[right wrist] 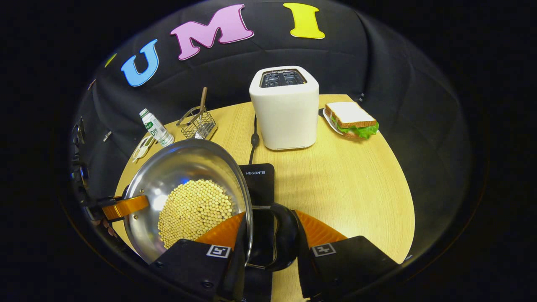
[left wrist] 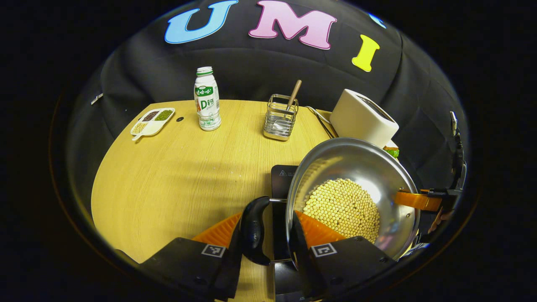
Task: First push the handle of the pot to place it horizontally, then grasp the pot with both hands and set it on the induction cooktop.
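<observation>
The left tool (left wrist: 268, 235) is clamping one black loop handle (left wrist: 254, 230) of the steel pot (left wrist: 361, 167), one finger sitting outside the handle and the other pressing against the pot's wall, so the jaws are standing narrow around it. The right tool (right wrist: 268, 239) is gripping the opposite black handle (right wrist: 283, 235) of the pot (right wrist: 176, 167) in the same way, fingers close together with the rim running between them. The pot, holding a heap of pale soybeans (left wrist: 342, 207), is sitting tilted between the two tools, partly over the black induction cooktop (right wrist: 260, 180) lying on the wooden bench (left wrist: 176, 180); whether its base is touching the cooktop cannot be told. In the left gripper view the other tool is showing at the pot's far rim, and the same in the right gripper view. Farther back on the bench are standing a white toaster (right wrist: 286, 110), a sandwich (right wrist: 351, 121) on a plate, a wire utensil holder (left wrist: 280, 117) with a wooden stick, a drink bottle (left wrist: 207, 100) and a divided dish of beans (left wrist: 152, 121).
</observation>
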A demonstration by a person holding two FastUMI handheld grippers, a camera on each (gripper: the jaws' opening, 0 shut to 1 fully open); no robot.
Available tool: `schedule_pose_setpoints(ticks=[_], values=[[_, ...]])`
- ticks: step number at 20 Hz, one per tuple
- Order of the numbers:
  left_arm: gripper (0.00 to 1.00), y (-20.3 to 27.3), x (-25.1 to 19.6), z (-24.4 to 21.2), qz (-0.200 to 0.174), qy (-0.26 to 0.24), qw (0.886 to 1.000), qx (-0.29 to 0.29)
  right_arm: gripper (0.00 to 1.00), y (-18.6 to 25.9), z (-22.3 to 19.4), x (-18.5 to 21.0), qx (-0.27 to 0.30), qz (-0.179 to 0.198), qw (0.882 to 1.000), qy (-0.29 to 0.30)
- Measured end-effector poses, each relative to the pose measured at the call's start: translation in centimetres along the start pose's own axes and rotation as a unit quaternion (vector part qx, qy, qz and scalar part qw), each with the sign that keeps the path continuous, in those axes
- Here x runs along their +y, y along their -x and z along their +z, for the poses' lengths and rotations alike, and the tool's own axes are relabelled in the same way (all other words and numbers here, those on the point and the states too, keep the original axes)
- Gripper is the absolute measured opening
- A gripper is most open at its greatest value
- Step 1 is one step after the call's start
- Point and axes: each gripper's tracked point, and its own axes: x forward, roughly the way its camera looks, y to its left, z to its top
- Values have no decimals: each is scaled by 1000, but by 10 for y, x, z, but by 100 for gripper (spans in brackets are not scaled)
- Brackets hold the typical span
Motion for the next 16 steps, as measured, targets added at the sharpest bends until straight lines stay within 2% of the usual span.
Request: schedule_pose_setpoints(ticks=[4, 5, 6, 7, 8, 16], values=[[64, 0, 2, -7, 5, 6, 1000, 12, 60, 0, 0, 0, -2, -3, 1000, 3], [69, 0, 5, -8, 15, 5, 1000, 12, 61, -1, -4, 0, 2, -4, 1000, 2], [72, 2, 9, -9, 23, 1, 1000, 10, 72, -2, -6, 2, 4, -1, 1000, -4], [84, 4, 12, -12, 30, -1, 1000, 9, 76, -1, -5, 2, 3, -3, 1000, -12], [95, 4, 11, -13, 28, 0, 1000, 9, 99, 1, -4, 2, 1, -3, 1000, -23], [99, 37, 16, 3, 22, -6, 999, -27, 99, 29, 14, 3, -45, -20, 997, -55]])
